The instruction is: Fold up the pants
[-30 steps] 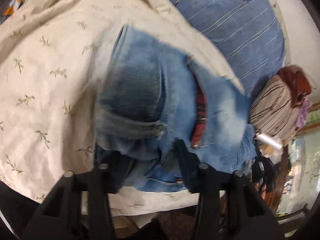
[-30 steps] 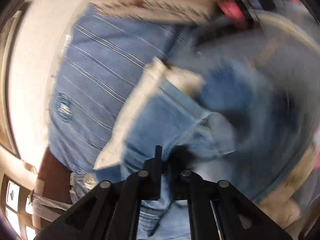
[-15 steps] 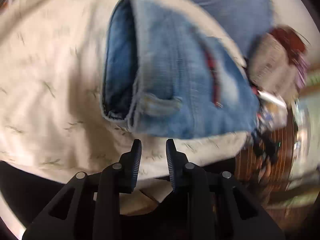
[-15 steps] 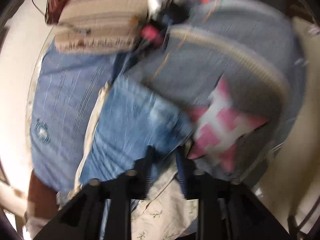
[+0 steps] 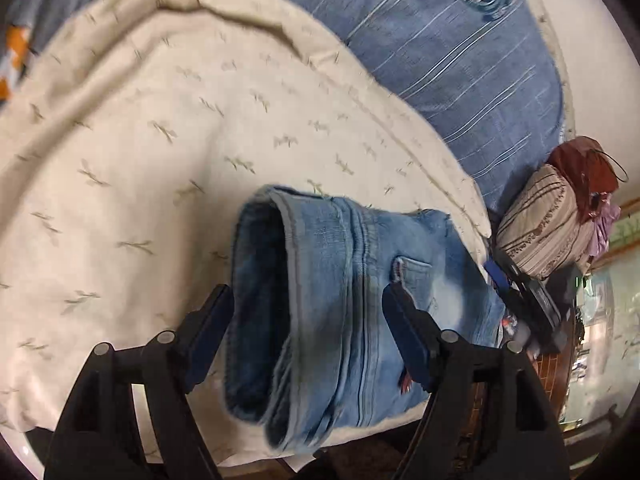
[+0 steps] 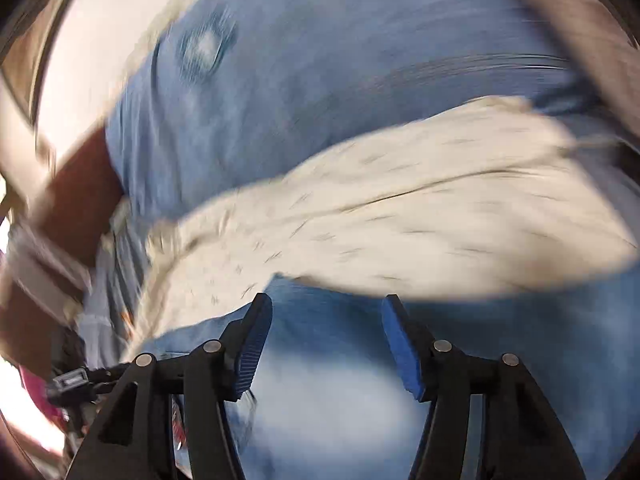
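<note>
The blue denim pants (image 5: 340, 304) lie folded into a thick bundle on the cream patterned bedspread (image 5: 160, 152), near its front edge. My left gripper (image 5: 308, 320) is open, its fingers standing either side of the bundle's near end, not clamped. In the blurred right wrist view the pants (image 6: 328, 380) fill the lower part, and my right gripper (image 6: 326, 340) is open just over the denim, holding nothing.
A blue striped pillow (image 5: 440, 40) lies at the back right of the bedspread, and shows in the right wrist view (image 6: 320, 80). A striped cloth bundle with a red piece (image 5: 548, 216) sits at the right. Dark gear (image 5: 532, 304) lies past the pants.
Both grippers have opened wide. The left one moved forward to straddle the folded pants; the right one let go of the denim and swung round towards the pillow.
</note>
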The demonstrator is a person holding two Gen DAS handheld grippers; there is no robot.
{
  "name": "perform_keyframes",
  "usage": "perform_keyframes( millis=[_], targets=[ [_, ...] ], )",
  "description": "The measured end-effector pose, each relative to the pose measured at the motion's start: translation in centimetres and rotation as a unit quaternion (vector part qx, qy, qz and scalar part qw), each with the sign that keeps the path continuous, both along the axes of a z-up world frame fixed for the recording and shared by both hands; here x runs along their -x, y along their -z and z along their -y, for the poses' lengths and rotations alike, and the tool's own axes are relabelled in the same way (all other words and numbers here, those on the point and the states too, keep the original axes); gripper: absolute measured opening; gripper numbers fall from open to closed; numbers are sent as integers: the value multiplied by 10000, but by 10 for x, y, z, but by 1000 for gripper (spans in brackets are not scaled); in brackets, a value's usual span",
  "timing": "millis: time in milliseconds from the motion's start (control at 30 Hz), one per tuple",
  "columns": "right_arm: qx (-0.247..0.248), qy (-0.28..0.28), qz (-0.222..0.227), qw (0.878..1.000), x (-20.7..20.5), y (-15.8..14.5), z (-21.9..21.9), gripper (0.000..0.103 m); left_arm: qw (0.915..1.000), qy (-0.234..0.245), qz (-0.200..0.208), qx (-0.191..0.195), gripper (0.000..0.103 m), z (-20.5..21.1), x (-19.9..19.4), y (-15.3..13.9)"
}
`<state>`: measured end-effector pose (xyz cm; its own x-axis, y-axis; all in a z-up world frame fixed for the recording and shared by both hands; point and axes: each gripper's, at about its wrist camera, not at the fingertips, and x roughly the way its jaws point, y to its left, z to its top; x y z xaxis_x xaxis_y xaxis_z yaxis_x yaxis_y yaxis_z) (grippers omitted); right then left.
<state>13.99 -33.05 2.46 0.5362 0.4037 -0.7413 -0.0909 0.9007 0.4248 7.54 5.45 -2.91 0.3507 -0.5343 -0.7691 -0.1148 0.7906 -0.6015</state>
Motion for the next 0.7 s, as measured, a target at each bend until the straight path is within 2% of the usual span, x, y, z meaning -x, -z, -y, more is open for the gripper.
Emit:
perform_keyframes(
  millis=[100, 133, 167, 200, 233, 267, 300, 333, 367, 400, 433, 533, 600, 633, 667, 700],
  targets=[
    [684, -510, -337, 9958, -26, 22, -48, 58, 9996, -10, -210, 181, 75, 5, -4, 13],
    [1011, -742, -378, 9914, -31, 26, -62, 41, 9994, 55, -253, 220, 67, 7, -6, 15],
    [1169, -972, -362, 9877, -31, 28, -72, 16, 9993, 107, -231, 268, 43, 3, -4, 13],
    [1295, -1107, -237, 9851, -31, 24, -77, 4, 9989, 204, -159, 379, 33, 2, -4, 8],
    [1359, -1034, 53, 9853, -28, 13, -76, 1, 9987, 277, -32, 434, 22, 2, -5, 0],
    [1274, -981, 143, 9869, -27, 11, -71, 1, 9990, 263, 157, 336, 23, 4, -7, -7],
    [1176, -886, 114, 9890, -30, 12, -66, 1, 9990, 211, 395, -55, 23, 8, -12, -13],
    [1256, -836, -106, 9885, -35, 23, -64, 1, 9983, 241, 410, -346, 23, 12, -17, -11],
    [1371, -809, -222, 9870, -42, 31, -66, 1, 9974, 332, 218, -606, 23, 18, -26, -1],
    [1688, -710, -322, 9826, -43, 41, -67, 1, 9977, 332, -4, -596, 23, 19, -30, 8],
    [1718, -666, -336, 9823, -42, 44, -68, 4, 9985, 262, -130, -469, 23, 15, -31, 13],
    [836, -259, -79, 9961, -16, 19, -41, 10, 10000, 87, -20, 28, 23, -6, -16, 0],
    [103, -322, 65, 9994, 17, 4, -24, 13, 9998, 9, 164, 66, 25, -18, 2, -15],
    [-37, -378, 57, 9993, 32, 0, -19, 20, 9996, 37, 257, 88, 39, -24, 16, -22],
    [-189, -450, 36, 9988, 50, -3, -16, 26, 9995, 58, 296, 124, 57, -26, 27, -27],
    [-459, -547, -20, 9974, 73, -3, -13, 39, 9991, 78, 373, 175, 65, -27, 45, -32]
  ],
)
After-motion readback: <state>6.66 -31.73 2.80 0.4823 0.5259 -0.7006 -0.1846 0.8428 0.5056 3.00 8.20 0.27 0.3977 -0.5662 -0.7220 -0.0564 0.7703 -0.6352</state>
